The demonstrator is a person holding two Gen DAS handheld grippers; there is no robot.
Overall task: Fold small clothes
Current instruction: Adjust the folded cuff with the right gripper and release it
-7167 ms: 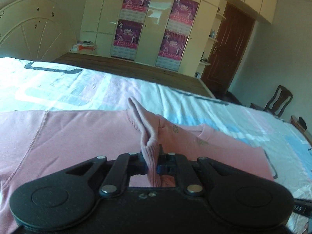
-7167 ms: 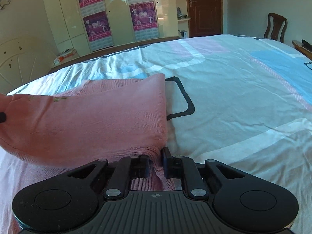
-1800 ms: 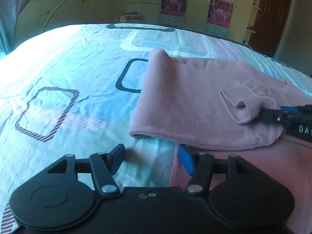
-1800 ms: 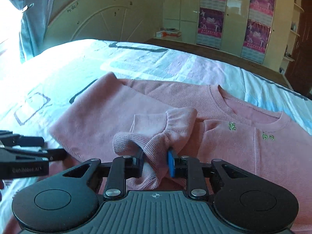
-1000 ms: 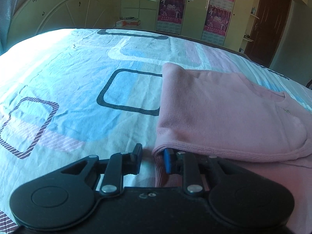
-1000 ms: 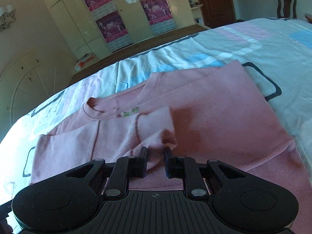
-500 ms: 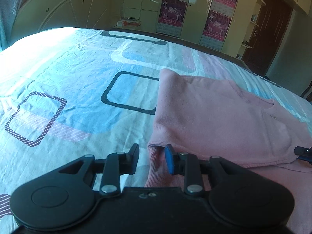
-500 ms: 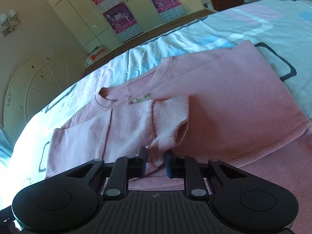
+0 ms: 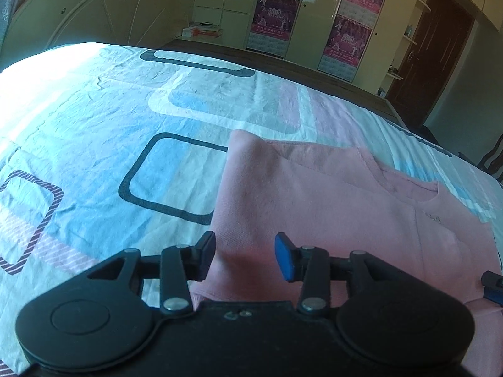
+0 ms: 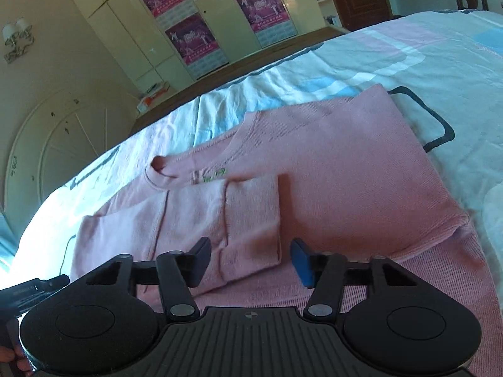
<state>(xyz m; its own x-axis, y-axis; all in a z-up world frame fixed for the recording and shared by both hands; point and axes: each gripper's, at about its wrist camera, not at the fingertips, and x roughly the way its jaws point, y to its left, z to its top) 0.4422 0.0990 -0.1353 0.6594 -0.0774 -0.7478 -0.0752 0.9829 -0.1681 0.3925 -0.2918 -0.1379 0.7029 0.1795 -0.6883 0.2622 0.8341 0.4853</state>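
A pink knit sweater (image 10: 345, 169) lies flat on the bed with both sides folded in over its body. The left sleeve (image 10: 248, 220) lies folded across the chest, its cuff end near me. The collar (image 10: 176, 172) points to the far side. My right gripper (image 10: 250, 259) is open, just above the sleeve end, holding nothing. My left gripper (image 9: 245, 256) is open over the sweater's folded left edge (image 9: 283, 207), holding nothing. The tip of the right gripper shows at the left wrist view's right edge (image 9: 492, 286).
The bed sheet (image 9: 110, 132) is pale blue, white and pink with dark rounded rectangles. A curved white headboard (image 9: 103, 15) stands at the far left. Wardrobes with purple posters (image 10: 188, 40) line the far wall, beside a dark door (image 9: 430, 62).
Both grippers have opened. The right one let go of the sleeve, which now lies flat on the chest. The left one let go of the sweater's folded edge and rose a little.
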